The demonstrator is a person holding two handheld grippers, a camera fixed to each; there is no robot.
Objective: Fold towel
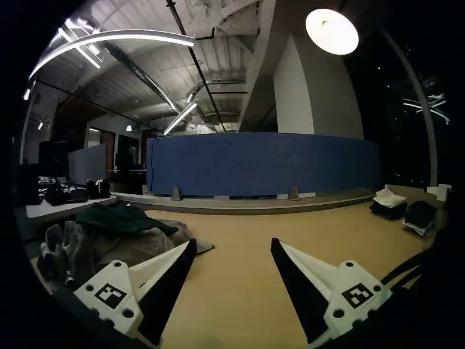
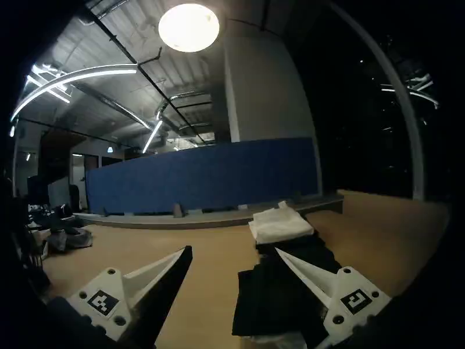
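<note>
The left gripper [image 1: 232, 241] hangs over the pale wooden bench [image 1: 232, 302], fingers apart and empty. The crumpled heap of green and beige cloth towels [image 1: 116, 235] lies just beside its left finger. The right gripper [image 2: 232, 249], fingers likewise apart, faces a neat stack of folded black and white towels [image 2: 261, 291]. The next towel is probably best pinched by one loose corner, top layer only.

On the table [image 1: 244, 273], heap of towels [image 1: 116, 238] left, folded stacks [image 1: 401, 209] right, partition [image 1: 261, 163] behind both
</note>
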